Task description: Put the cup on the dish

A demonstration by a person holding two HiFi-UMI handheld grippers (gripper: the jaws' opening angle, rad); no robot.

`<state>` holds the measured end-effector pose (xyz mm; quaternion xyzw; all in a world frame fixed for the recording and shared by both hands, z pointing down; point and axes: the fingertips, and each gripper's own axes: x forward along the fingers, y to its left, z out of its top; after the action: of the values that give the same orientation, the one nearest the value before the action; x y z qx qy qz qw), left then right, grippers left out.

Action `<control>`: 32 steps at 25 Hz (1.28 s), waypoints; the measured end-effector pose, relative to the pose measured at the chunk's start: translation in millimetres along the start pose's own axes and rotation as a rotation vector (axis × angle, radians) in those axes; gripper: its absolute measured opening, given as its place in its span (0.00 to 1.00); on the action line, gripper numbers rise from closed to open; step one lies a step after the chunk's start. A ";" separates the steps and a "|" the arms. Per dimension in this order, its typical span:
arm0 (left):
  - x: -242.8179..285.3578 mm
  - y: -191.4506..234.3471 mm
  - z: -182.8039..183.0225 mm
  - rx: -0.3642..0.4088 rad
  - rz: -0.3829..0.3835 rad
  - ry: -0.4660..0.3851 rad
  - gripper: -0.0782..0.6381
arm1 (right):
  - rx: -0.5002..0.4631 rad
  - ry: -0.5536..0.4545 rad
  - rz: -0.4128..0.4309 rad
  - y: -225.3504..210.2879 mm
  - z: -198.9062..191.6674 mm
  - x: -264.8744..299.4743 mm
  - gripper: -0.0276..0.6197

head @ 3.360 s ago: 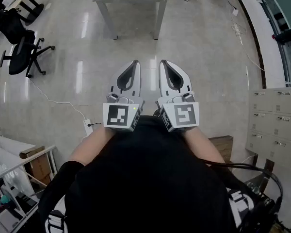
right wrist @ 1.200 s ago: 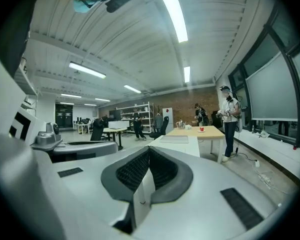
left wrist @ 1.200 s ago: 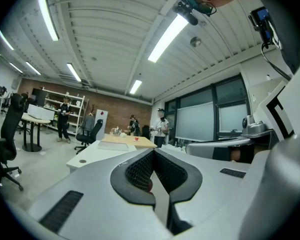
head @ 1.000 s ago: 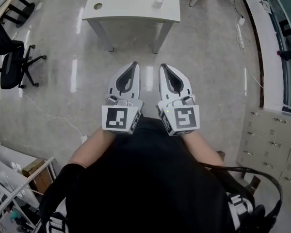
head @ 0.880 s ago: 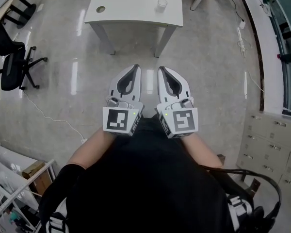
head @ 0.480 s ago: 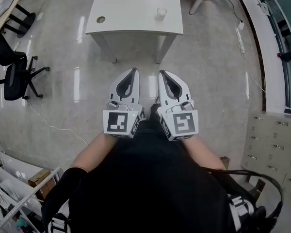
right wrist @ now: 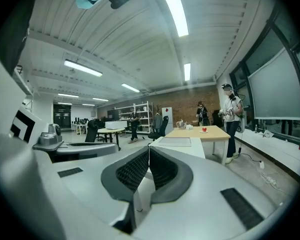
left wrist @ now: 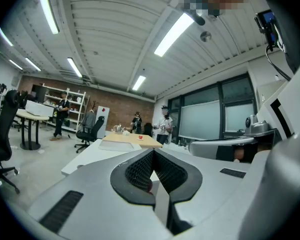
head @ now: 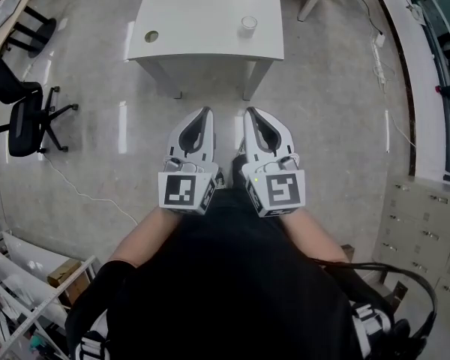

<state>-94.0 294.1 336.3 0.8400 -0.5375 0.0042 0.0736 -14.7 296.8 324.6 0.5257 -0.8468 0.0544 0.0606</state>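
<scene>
A small pale cup (head: 247,25) stands on the right part of a white table (head: 202,10) across the floor ahead. A small round dark dish (head: 151,36) lies near that table's left front corner, well apart from the cup. My left gripper (head: 207,112) and right gripper (head: 248,112) are held side by side close to my body, far short of the table. Both are shut with nothing between the jaws, as the left gripper view (left wrist: 153,152) and the right gripper view (right wrist: 149,148) show.
Black office chairs (head: 26,115) stand at the left. Grey drawer cabinets (head: 424,223) line the right. A cable (head: 82,193) runs over the shiny floor. A rack (head: 22,276) sits at lower left. People (right wrist: 231,120) stand by a wooden table (right wrist: 200,132) far off.
The white table with the cup and dish has come further into the head view and lower in it. Both grippers stay shut, side by side.
</scene>
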 end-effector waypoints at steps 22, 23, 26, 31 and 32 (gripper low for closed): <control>198.7 -37.4 14.3 0.045 0.068 0.010 0.12 | 0.026 -0.029 0.099 -175.0 20.7 107.1 0.06; 201.4 -35.8 15.3 0.048 0.079 0.009 0.12 | 0.025 -0.031 0.102 -179.2 21.8 109.8 0.06; 205.9 -28.4 23.0 0.058 0.113 -0.003 0.12 | 0.031 -0.037 0.102 -190.2 24.9 117.3 0.06; 210.9 -18.1 30.9 0.060 0.147 -0.013 0.12 | 0.034 -0.041 0.119 -194.1 29.2 130.5 0.06; 212.5 -16.8 30.9 0.060 0.148 -0.011 0.12 | 0.035 -0.039 0.121 -194.4 29.4 133.8 0.06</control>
<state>8.7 105.3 322.0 0.7997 -0.5983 0.0213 0.0447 99.4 88.2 322.5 0.4755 -0.8770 0.0624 0.0316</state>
